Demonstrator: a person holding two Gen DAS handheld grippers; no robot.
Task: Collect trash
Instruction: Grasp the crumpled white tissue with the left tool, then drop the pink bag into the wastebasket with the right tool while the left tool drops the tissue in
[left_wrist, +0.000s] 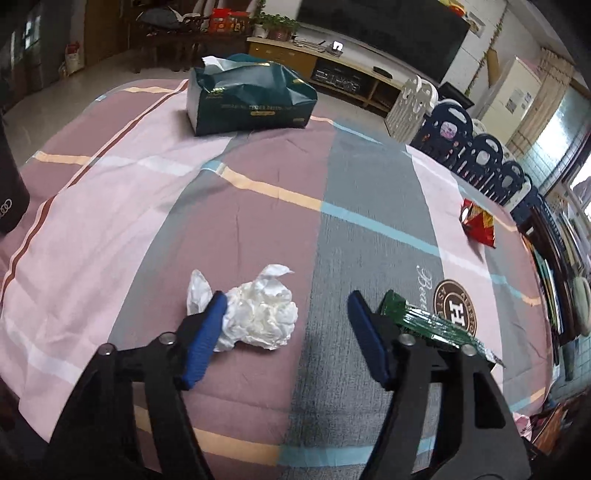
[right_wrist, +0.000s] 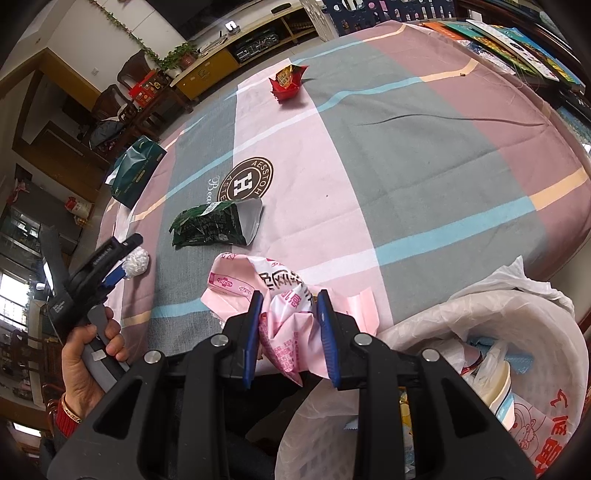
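Observation:
A crumpled white tissue (left_wrist: 258, 314) lies on the checked tablecloth (left_wrist: 147, 206). My left gripper (left_wrist: 286, 299) stands open over it, its left finger covering the wad's edge and its right finger well clear. A green wrapper (left_wrist: 424, 321) lies just right of that finger. In the right wrist view, my right gripper (right_wrist: 290, 295) is shut on a crumpled pink wrapper (right_wrist: 240, 280) near the table's edge, beside a bin lined with a white bag (right_wrist: 480, 314). A hand (right_wrist: 88, 347) holds the left gripper (right_wrist: 127, 258) by the tissue (right_wrist: 138, 262). A red wrapper (right_wrist: 288, 83) lies farther off.
A dark green tissue pack (left_wrist: 251, 99) sits at the table's far side. A black container (left_wrist: 9, 184) stands at the left edge. Books (right_wrist: 517, 48) lie along the far right edge. Chairs (left_wrist: 476, 155) line the table's side. The bin holds several discarded items.

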